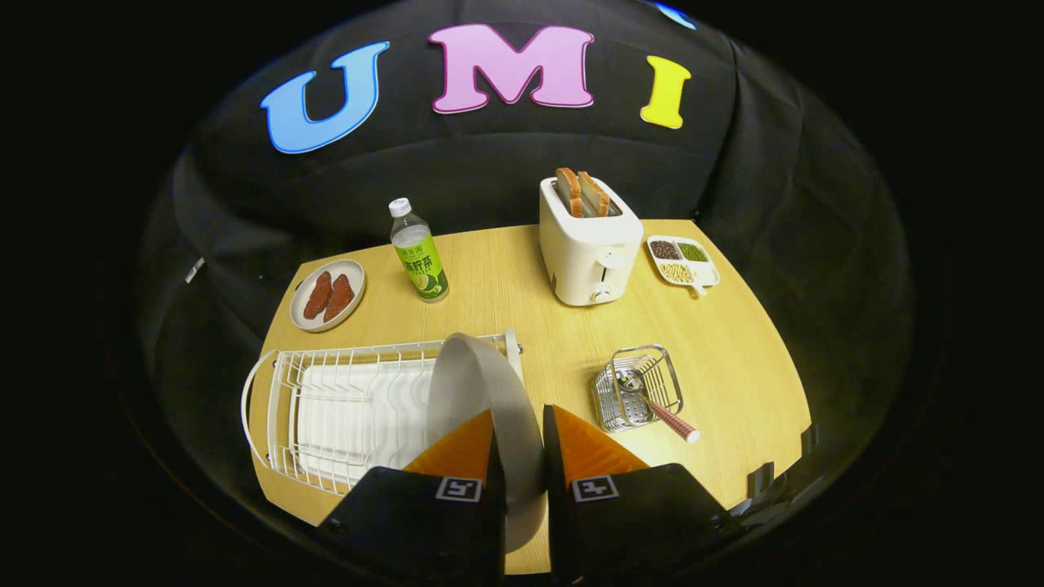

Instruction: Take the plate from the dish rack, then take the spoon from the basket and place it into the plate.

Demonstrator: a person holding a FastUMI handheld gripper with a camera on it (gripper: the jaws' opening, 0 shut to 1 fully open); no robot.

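My gripper (519,428) is shut on the grey plate (477,379), which stands on edge between the two orange fingers (461,448), its rim running down through the gap. The plate is lifted above the right end of the white wire dish rack (342,408). To the right of the fingers a small metal wire basket (638,397) stands on the wooden table (506,302). In it lies a spoon (656,408) with a metal bowl and a red patterned handle that sticks out over the basket's near rim.
Beyond the rack are a small plate with two reddish pieces of food (328,295) and a green-labelled bottle (418,253). A white toaster with bread slices (589,243) and a divided dish of beans (683,261) stand at the back right.
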